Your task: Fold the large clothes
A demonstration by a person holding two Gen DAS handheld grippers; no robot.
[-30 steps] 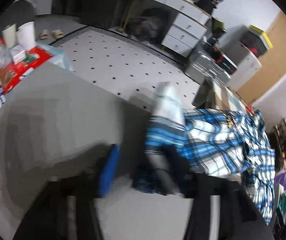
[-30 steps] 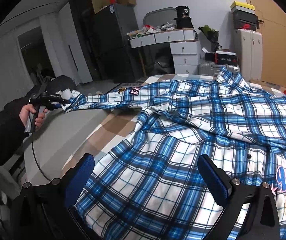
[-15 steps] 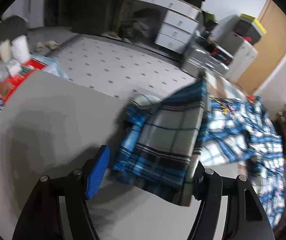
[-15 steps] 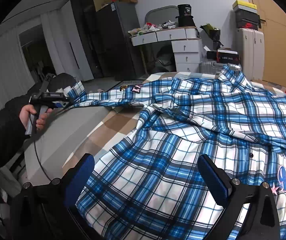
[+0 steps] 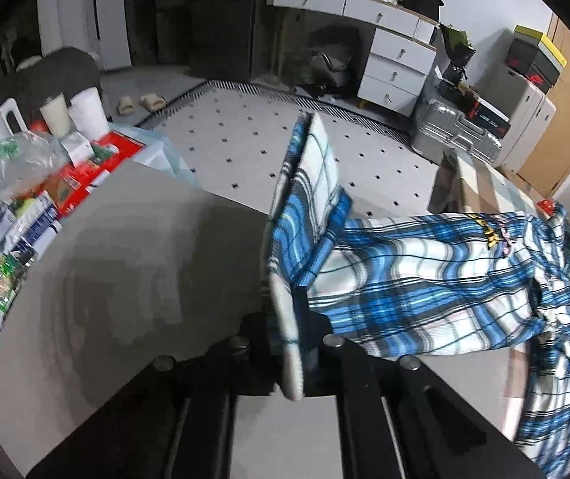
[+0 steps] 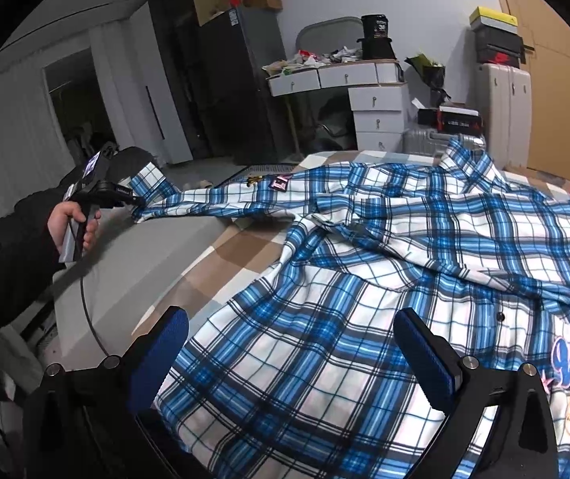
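Note:
A large blue and white plaid shirt point(image 6: 384, 279) lies spread on the bed. One sleeve point(image 5: 424, 279) stretches out toward the bed's grey corner. My left gripper point(image 5: 290, 327) is shut on the sleeve cuff point(image 5: 304, 207), which stands up between its jaws; the left gripper also shows in the right wrist view point(image 6: 131, 199), held by a hand at the left. My right gripper point(image 6: 288, 355) is open and empty, hovering just above the shirt's lower body.
The bed has a grey sheet point(image 5: 125, 271) and a brown checked cover point(image 6: 241, 247). A cluttered side table with cups and boxes point(image 5: 37, 159) stands left of the bed. A white drawer desk point(image 6: 364, 92), suitcases point(image 6: 504, 103) and a dotted rug point(image 5: 285, 139) lie beyond.
My left gripper has closed on the sleeve cuff and drawn the sleeve out straight toward the bed's corner. The right gripper has stayed open above the shirt, nearly still.

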